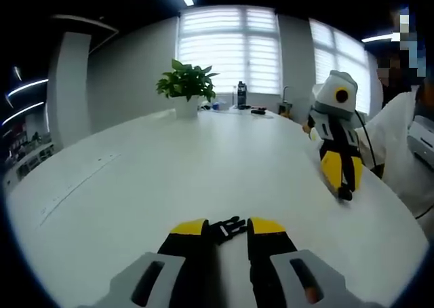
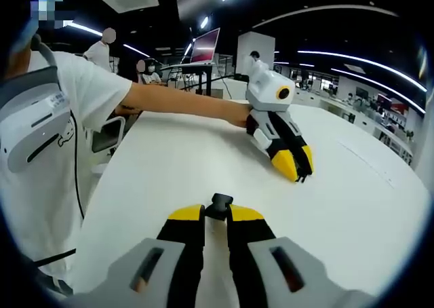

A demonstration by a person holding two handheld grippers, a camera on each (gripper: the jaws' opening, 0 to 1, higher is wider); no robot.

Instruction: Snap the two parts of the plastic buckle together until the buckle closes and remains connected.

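A black pronged buckle part (image 1: 229,228) is pinched between the yellow tips of my left gripper (image 1: 226,227), low over the white table (image 1: 203,165). The other black buckle part (image 2: 219,205) sits in the narrow gap of my right gripper (image 2: 217,214), which is shut on it. In the left gripper view my right gripper (image 1: 344,188) points down at the table on the right, a black piece (image 1: 346,193) at its tip. Seen from the right gripper view, my left gripper (image 2: 303,174) rests tip-down ahead and to the right. The two parts are well apart.
A potted plant (image 1: 186,87) and a dark bottle (image 1: 241,94) stand at the table's far end. A person in a white shirt (image 2: 61,118) stretches an arm (image 2: 183,101) over the table. A monitor (image 2: 207,47) stands behind.
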